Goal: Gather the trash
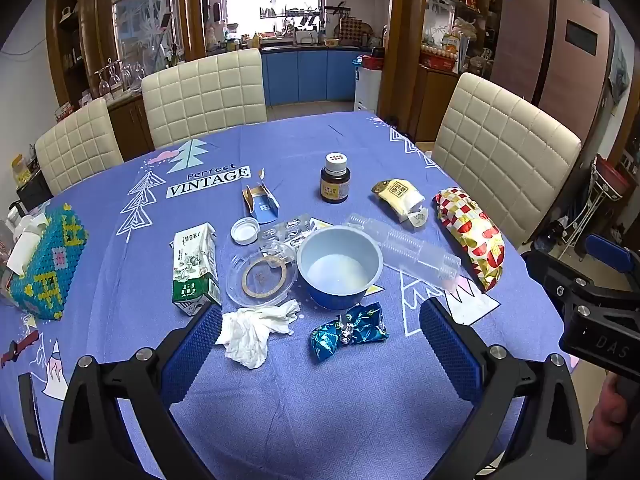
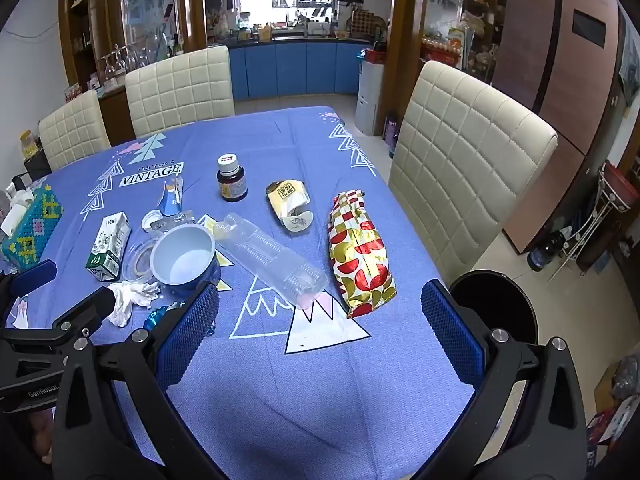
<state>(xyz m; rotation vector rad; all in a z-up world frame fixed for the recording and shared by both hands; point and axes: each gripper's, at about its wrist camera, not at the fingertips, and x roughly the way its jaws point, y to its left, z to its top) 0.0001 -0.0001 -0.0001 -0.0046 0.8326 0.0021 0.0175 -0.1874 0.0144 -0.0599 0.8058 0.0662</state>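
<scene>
Trash lies on the blue tablecloth (image 1: 320, 400). A crumpled white tissue (image 1: 256, 330) and a blue foil wrapper (image 1: 346, 330) lie just ahead of my open, empty left gripper (image 1: 320, 344). Behind them are a green milk carton (image 1: 196, 268), a clear lid (image 1: 262, 278), a blue bowl (image 1: 340, 266) and a clear plastic tube (image 1: 404, 250). A red-gold snack bag (image 2: 360, 256) lies ahead of my open, empty right gripper (image 2: 320, 320). A black bin (image 2: 500, 308) stands by the table's right edge.
A brown medicine bottle (image 1: 335, 179), a yellow wrapper (image 1: 400, 198), a small blue box (image 1: 262, 202), a white cap (image 1: 245, 231) and blister packs (image 1: 288, 232) lie further back. A beaded tissue box (image 1: 46, 264) stands left. Cream chairs (image 2: 460, 176) surround the table.
</scene>
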